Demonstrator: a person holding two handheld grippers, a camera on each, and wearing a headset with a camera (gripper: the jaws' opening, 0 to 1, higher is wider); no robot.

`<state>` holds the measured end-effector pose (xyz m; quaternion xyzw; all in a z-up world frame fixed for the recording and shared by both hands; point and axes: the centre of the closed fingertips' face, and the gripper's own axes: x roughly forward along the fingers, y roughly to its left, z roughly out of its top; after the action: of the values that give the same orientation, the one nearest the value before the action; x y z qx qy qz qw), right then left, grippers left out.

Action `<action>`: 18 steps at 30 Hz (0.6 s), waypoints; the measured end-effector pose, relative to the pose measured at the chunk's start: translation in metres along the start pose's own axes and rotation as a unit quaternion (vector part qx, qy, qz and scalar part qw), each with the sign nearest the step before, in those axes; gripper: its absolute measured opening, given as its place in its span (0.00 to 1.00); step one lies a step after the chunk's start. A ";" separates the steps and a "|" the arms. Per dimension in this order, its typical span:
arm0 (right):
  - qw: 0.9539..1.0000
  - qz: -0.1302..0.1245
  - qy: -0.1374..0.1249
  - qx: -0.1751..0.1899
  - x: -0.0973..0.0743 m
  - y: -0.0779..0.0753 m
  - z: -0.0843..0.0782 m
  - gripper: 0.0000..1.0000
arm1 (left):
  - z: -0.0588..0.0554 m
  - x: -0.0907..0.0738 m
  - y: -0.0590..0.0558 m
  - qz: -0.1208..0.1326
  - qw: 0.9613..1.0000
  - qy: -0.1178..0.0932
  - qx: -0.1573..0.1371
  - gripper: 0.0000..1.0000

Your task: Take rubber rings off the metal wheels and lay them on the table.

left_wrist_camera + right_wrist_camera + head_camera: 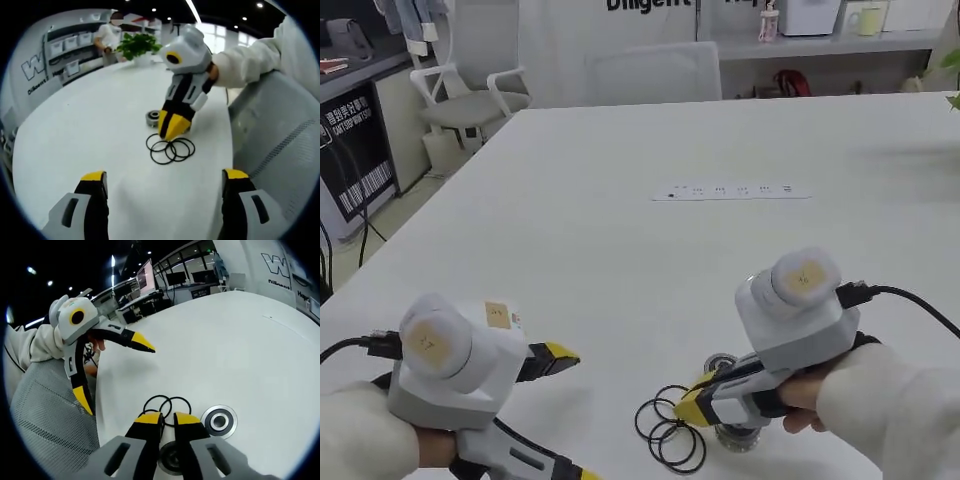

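Note:
Several black rubber rings [669, 430] [170, 149] [165, 404] lie overlapping on the white table [620, 250]. My right gripper [688, 405] [168, 418] [172, 131] hangs just over them with its yellow tips together; nothing shows between the tips. One metal wheel [740, 437] [172, 457] sits under the right gripper's body, partly hidden. A second wheel [722, 362] [218, 421] [153, 117] lies just beyond it. My left gripper [575, 414] [165, 176] [116, 377] stands wide open and empty, a hand's width to the left of the rings.
A white power strip [730, 191] lies flat mid-table. Chairs [470, 95] stand past the far left corner. A potted plant [137, 44] sits at the table's far end, with a person [107, 37] standing behind it. The table's near edge runs close to both hands.

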<state>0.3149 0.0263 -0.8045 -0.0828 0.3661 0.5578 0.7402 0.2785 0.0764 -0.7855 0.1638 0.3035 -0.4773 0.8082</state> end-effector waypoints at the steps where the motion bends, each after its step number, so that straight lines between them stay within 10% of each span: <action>1: 1.000 0.000 -0.001 0.001 -0.001 0.000 0.000 0.09 | 0.000 0.000 0.000 0.000 1.000 0.000 0.000 0.96; 18: 0.999 -0.011 -0.044 -0.030 -0.033 -0.001 0.037 0.24 | 0.013 -0.011 0.008 0.016 0.999 -0.034 -0.018 0.95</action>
<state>0.3287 0.0207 -0.7570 -0.0846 0.3150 0.5636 0.7590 0.2862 0.0806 -0.7685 0.1380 0.2818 -0.4643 0.8282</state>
